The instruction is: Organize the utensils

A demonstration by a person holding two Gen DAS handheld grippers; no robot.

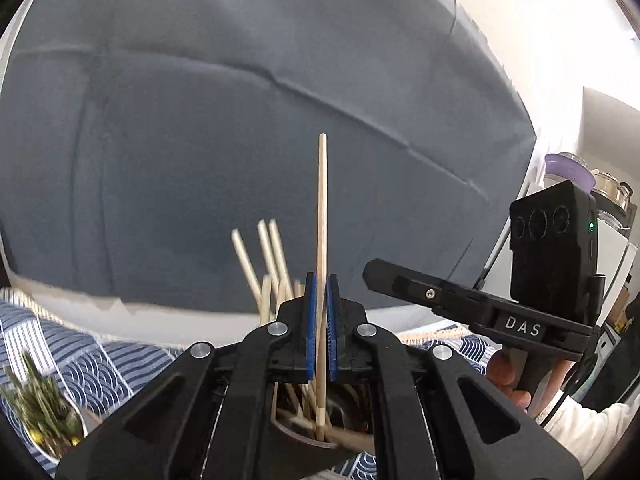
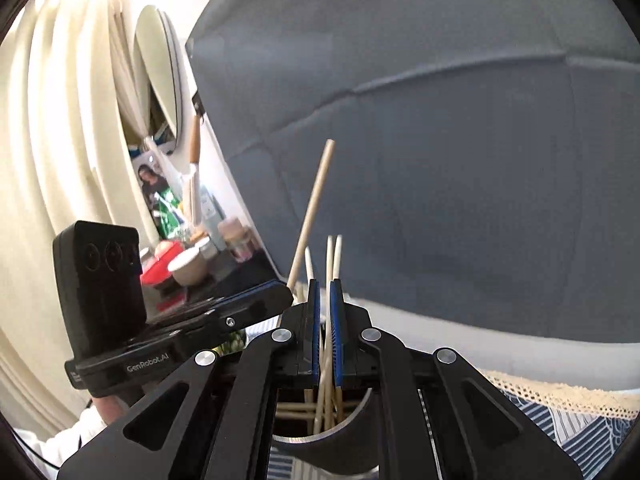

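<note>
My left gripper is shut on a single pale wooden chopstick. The stick stands upright, its lower end down inside a dark round holder among several other chopsticks. My right gripper is shut on two thin chopsticks that rise from the same holder. Both grippers meet over the holder from opposite sides. In the right wrist view the left gripper's chopstick leans to the right beside them.
A grey-blue cloth backdrop fills the space behind. A blue wave-patterned tablecloth covers the table, with a small potted plant at the left. A shelf with a red pot and bowls stands far left.
</note>
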